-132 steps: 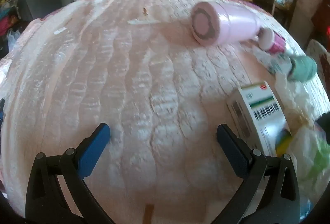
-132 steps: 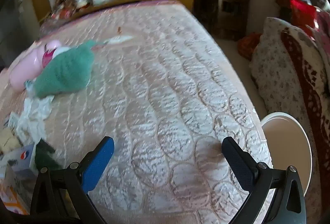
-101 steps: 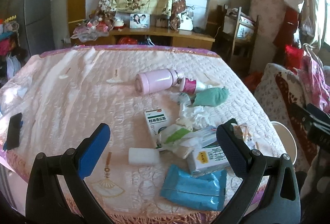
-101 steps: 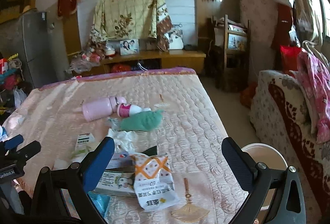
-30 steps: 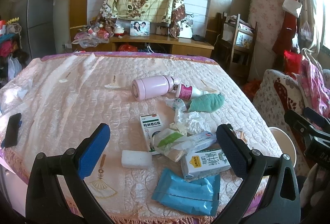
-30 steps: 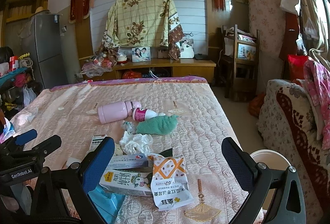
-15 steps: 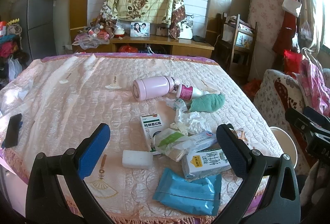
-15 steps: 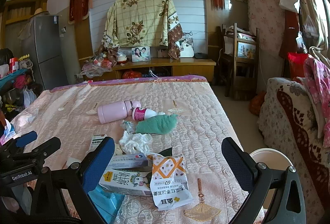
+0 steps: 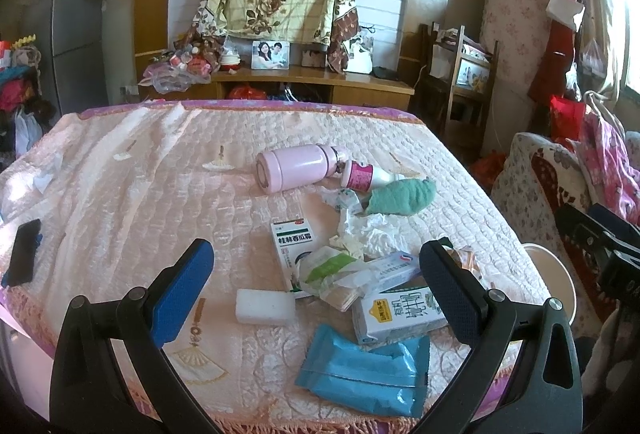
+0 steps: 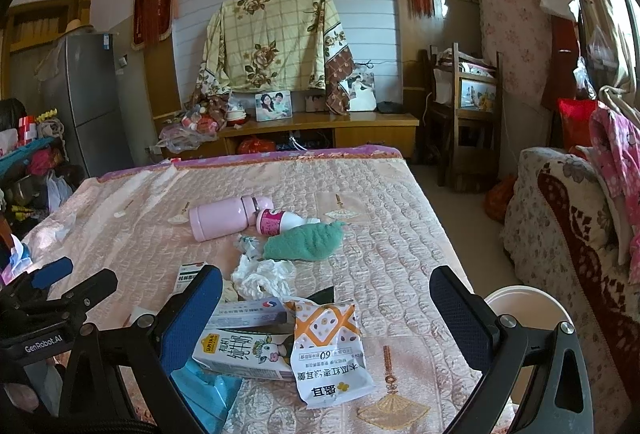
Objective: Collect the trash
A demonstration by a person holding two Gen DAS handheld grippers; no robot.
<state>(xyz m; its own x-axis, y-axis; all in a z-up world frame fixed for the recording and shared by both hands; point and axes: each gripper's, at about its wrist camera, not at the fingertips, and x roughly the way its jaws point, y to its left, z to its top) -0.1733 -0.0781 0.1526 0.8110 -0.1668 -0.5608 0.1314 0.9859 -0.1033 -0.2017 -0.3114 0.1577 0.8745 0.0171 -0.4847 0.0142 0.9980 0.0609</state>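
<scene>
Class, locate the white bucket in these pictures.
The white bucket stands on the floor off the quilted pink bed's right edge, beside the floral sofa, low right in both views.

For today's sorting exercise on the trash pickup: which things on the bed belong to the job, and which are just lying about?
For the job:
- snack packet
- milk carton
- crumpled tissue
- blue wrapper
- white bin beside the bed

Probably lying about:
- pink flask
- green cloth
- black phone

Both grippers, left and right, are open and empty.
</scene>
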